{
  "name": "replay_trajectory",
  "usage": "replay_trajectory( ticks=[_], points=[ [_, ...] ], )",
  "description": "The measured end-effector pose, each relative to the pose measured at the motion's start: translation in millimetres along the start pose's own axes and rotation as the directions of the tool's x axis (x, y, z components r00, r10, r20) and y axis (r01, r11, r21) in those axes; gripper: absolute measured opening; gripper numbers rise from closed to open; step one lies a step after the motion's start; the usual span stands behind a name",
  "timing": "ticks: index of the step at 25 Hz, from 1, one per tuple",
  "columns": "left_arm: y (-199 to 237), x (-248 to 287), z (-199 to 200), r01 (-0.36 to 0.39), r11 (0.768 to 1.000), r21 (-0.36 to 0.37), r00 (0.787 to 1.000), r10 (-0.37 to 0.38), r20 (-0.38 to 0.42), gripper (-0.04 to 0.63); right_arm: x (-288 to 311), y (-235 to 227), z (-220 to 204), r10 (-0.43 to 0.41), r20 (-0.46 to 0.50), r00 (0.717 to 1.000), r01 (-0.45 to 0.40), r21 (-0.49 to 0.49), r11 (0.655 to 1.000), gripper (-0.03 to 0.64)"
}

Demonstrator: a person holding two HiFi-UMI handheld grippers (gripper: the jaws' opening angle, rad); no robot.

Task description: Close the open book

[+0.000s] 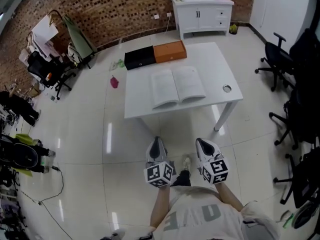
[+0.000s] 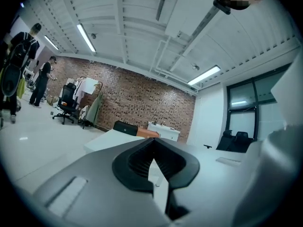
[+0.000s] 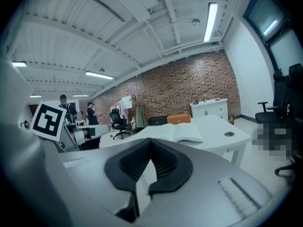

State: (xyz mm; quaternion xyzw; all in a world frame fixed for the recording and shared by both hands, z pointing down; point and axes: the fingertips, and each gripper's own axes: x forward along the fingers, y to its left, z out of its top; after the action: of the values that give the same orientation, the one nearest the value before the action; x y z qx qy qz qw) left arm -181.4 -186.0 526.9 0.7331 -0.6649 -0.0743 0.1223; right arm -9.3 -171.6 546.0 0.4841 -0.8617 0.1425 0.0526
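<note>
An open book (image 1: 177, 86) lies flat, pages up, in the middle of a white table (image 1: 145, 109). Both grippers hover over the floor short of the table's near edge, well apart from the book. My left gripper (image 1: 156, 148) is shut with nothing in it, and its own view shows the jaws meeting at the tip (image 2: 152, 142). My right gripper (image 1: 204, 145) is beside it, also shut and empty (image 3: 150, 144). The right gripper view shows the book (image 3: 179, 132) ahead on the table, and the left gripper's marker cube (image 3: 49, 120) at the left.
A black box (image 1: 139, 57) and an orange box (image 1: 170, 51) sit along the table's far edge. A round hole (image 1: 227, 88) is near its right corner. A white cabinet (image 1: 201, 13) stands against the brick wall. Office chairs (image 1: 280, 59) line the right side, and clutter lines the left.
</note>
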Motion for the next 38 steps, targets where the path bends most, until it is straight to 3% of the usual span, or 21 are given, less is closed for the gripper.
replay_trajectory(
  ticks=[4, 7, 12, 16, 22, 24, 26, 27, 28, 29, 30, 32, 34, 35, 36, 37, 38],
  points=[
    [12, 85, 26, 0.046, 0.999, 0.024, 0.999, -0.047, 0.023, 0.018, 71, -29, 48, -0.031, 0.06, 0.998, 0.033, -0.028, 0.999, 0.005],
    [12, 135, 46, 0.089, 0.996, 0.022, 0.995, -0.09, 0.034, 0.018, 111, -53, 77, -0.068, 0.094, 0.993, 0.067, 0.012, 0.998, 0.005],
    [-3, 177, 44, 0.102, 0.995, -0.014, 0.995, -0.101, 0.025, 0.018, 137, -81, 97, -0.069, 0.115, 0.991, 0.066, 0.025, 0.997, 0.005],
    [-16, 200, 47, 0.101, 0.995, -0.026, 0.995, -0.101, 0.021, 0.018, 158, -96, 101, -0.024, 0.091, 0.996, 0.019, 0.054, 0.998, 0.005],
    [-26, 230, 62, 0.099, 0.995, -0.005, 0.994, -0.098, 0.043, 0.018, 193, -106, 125, 0.021, 0.098, 0.995, -0.024, 0.027, 0.999, 0.005],
    [-24, 238, 49, 0.099, 0.994, -0.051, 0.995, -0.098, 0.017, 0.018, 199, -110, 123, 0.032, 0.092, 0.995, -0.034, 0.028, 0.999, 0.005],
    [-21, 245, 27, 0.143, 0.966, -0.214, 0.988, -0.151, -0.021, 0.019, 201, -113, 114, 0.038, 0.072, 0.997, -0.041, 0.043, 0.998, 0.005],
    [-18, 248, 16, 0.163, 0.928, -0.335, 0.983, -0.182, -0.026, 0.119, 201, -114, 111, 0.04, 0.061, 0.997, -0.043, 0.05, 0.998, 0.005],
    [-12, 252, 4, 0.163, 0.87, -0.466, 0.981, -0.194, -0.018, 0.203, 201, -117, 108, 0.039, 0.053, 0.998, -0.042, 0.055, 0.998, 0.005],
    [-3, 255, -8, 0.141, 0.792, -0.594, 0.984, -0.18, -0.006, 0.218, 203, -120, 106, 0.037, 0.046, 0.998, -0.039, 0.061, 0.997, 0.005],
    [7, 258, -22, 0.105, 0.699, -0.708, 0.989, -0.148, 0.0, 0.231, 204, -124, 105, 0.032, 0.04, 0.999, -0.035, 0.071, 0.997, 0.005],
    [26, 259, -55, 0.022, 0.49, -0.872, 0.997, -0.076, -0.018, 0.239, 206, -131, 102, 0.019, 0.031, 0.999, -0.022, 0.09, 0.996, 0.005],
    [43, 256, -90, -0.053, 0.28, -0.958, 0.998, -0.01, -0.058, 0.239, 207, -136, 100, 0.003, 0.025, 1.0, -0.005, 0.092, 0.996, 0.005],
    [50, 253, -107, -0.089, 0.198, -0.976, 0.996, 0.023, -0.087, 0.238, 207, -138, 98, -0.005, 0.02, 1.0, 0.003, 0.093, 0.996, 0.005],
    [55, 248, -121, -0.124, 0.14, -0.982, 0.992, 0.05, -0.118, 0.231, 207, -139, 95, -0.012, 0.011, 1.0, 0.011, 0.095, 0.995, 0.005],
    [60, 244, -133, -0.155, 0.107, -0.982, 0.986, 0.071, -0.148, 0.227, 206, -140, 91, -0.019, 0.001, 1.0, 0.019, 0.098, 0.995, 0.005],
    [64, 241, -142, -0.181, 0.09, -0.979, 0.981, 0.086, -0.173, 0.224, 206, -141, 88, -0.024, -0.008, 1.0, 0.025, 0.1, 0.995, 0.005]
  ],
)
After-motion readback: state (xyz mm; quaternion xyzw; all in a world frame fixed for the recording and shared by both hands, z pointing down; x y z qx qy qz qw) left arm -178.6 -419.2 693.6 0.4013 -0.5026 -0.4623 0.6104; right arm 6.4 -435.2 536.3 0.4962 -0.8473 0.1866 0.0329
